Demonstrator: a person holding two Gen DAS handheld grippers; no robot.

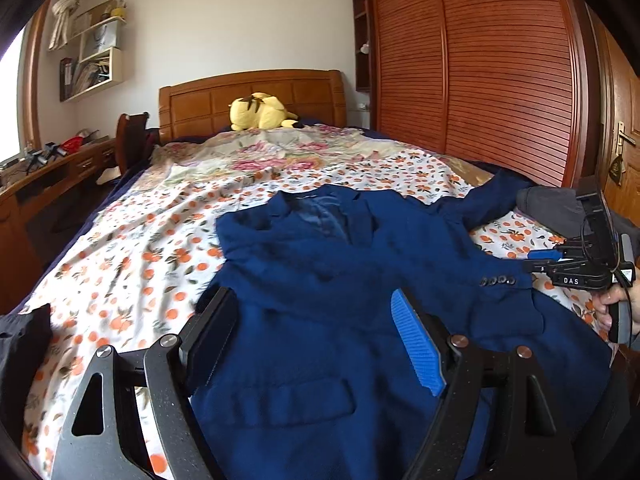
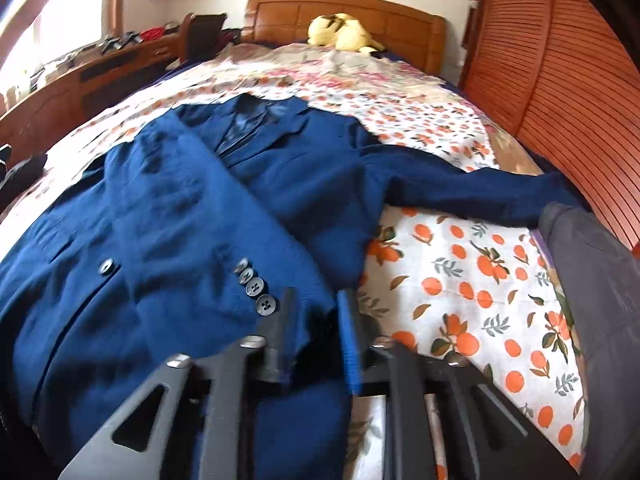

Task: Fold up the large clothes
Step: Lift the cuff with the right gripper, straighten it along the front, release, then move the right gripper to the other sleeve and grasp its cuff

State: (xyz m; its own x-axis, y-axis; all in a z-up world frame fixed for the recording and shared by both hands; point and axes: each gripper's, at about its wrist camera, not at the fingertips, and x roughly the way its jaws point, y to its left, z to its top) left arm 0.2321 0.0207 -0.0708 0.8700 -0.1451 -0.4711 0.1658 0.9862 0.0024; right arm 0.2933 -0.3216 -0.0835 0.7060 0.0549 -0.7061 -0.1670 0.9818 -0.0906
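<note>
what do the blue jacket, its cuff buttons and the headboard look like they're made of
Blue jacket: a matte woven cloth, maybe wool or linen blend; it creases softly and shows no shine.
Cuff buttons: grey, glossy, four-holed; likely plastic or shell, cannot tell which.
Headboard: orange-brown wood, panelled with a smooth varnished sheen.

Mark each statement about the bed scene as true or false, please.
1. The jacket is blue. True.
2. The left gripper is shut on the jacket. False: its fingers stand wide apart above the cloth.
3. One sleeve lies folded across the jacket front. True.
4. The other sleeve is folded too. False: it stretches out sideways over the sheet.
5. A plush toy lies by the headboard. True.
</note>
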